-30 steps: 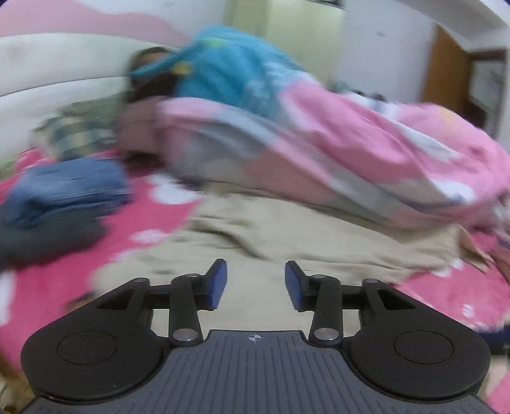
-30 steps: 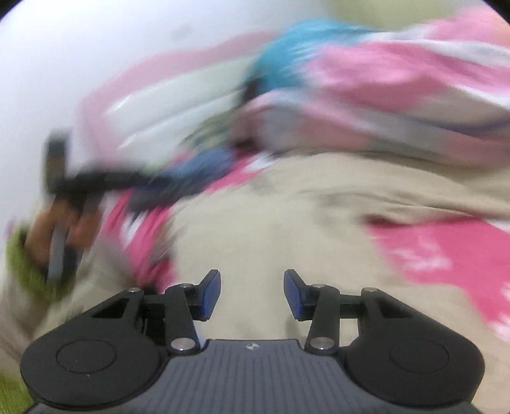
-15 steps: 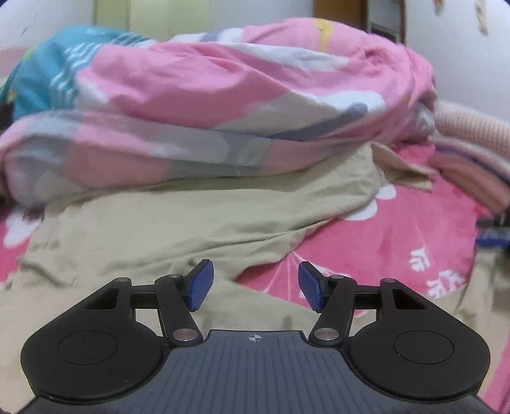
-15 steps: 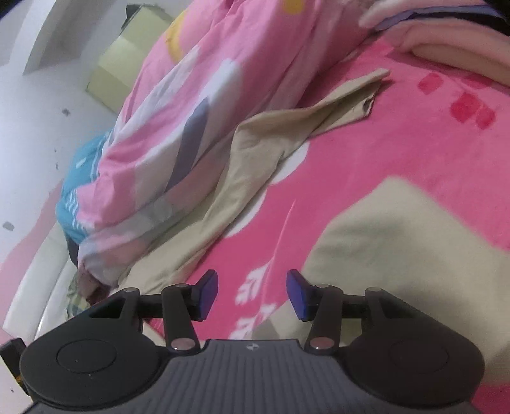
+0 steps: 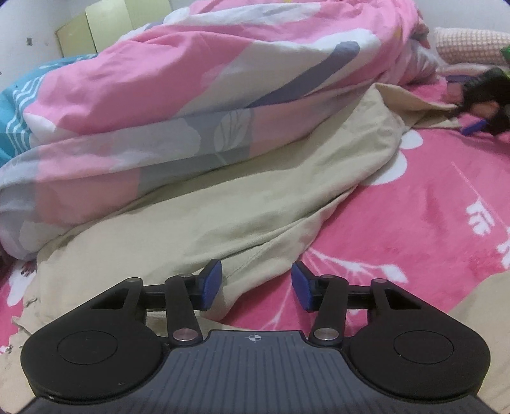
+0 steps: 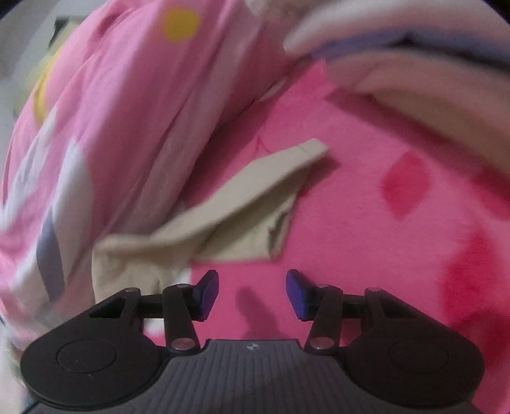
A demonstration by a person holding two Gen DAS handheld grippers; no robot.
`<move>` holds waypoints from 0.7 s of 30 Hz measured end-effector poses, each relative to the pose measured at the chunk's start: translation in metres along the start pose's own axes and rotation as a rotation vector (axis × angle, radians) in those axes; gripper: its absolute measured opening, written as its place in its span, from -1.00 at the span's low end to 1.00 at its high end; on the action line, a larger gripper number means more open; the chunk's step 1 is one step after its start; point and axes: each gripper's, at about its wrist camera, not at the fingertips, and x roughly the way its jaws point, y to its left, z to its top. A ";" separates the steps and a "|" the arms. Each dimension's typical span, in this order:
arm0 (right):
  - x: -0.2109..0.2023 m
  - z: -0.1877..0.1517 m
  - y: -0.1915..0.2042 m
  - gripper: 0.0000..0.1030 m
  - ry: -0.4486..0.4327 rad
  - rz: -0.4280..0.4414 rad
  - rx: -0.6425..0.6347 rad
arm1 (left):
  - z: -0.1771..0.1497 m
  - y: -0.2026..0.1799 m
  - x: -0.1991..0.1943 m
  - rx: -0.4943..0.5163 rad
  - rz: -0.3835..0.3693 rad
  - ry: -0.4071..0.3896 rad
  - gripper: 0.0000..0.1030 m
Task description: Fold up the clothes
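Observation:
Beige trousers (image 5: 242, 203) lie spread on a pink flowered bedsheet (image 5: 430, 203), one leg running up to the far right. My left gripper (image 5: 256, 288) hovers open just over the near edge of the trousers, nothing between its blue pads. The right wrist view shows the far end of a trouser leg (image 6: 242, 203), a folded beige cuff on the pink sheet (image 6: 366, 223). My right gripper (image 6: 251, 294) is open a little short of that cuff. It also shows in the left wrist view as the other gripper (image 5: 487, 105) at the far right, by the leg's tip.
A bulky pink, grey and white duvet (image 5: 191, 105) lies heaped along the far side and overlaps the trousers' upper edge. Pale folded bedding (image 6: 414, 73) lies beyond the cuff. A yellow-green cabinet (image 5: 95, 28) stands against the wall.
Both grippers swung right, away from the folded blue clothes. The left one dropped closer to the trousers' near edge. The right one moved in close to the far trouser cuff.

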 end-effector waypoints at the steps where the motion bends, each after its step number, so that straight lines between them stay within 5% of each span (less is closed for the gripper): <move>1: 0.005 0.002 0.000 -0.07 -0.003 0.012 0.000 | 0.000 -0.001 0.000 0.005 -0.001 -0.003 -0.07; 3: 0.011 0.005 0.000 -0.19 -0.009 0.021 0.001 | -0.001 -0.003 -0.002 0.018 0.001 -0.020 -0.07; 5: 0.017 0.007 0.000 -0.91 -0.014 0.030 0.003 | -0.001 -0.005 -0.004 0.031 0.003 -0.039 -0.07; 21: -0.088 -0.001 -0.043 -0.92 -0.096 -0.018 0.051 | -0.006 -0.015 -0.001 0.139 -0.092 -0.050 -0.07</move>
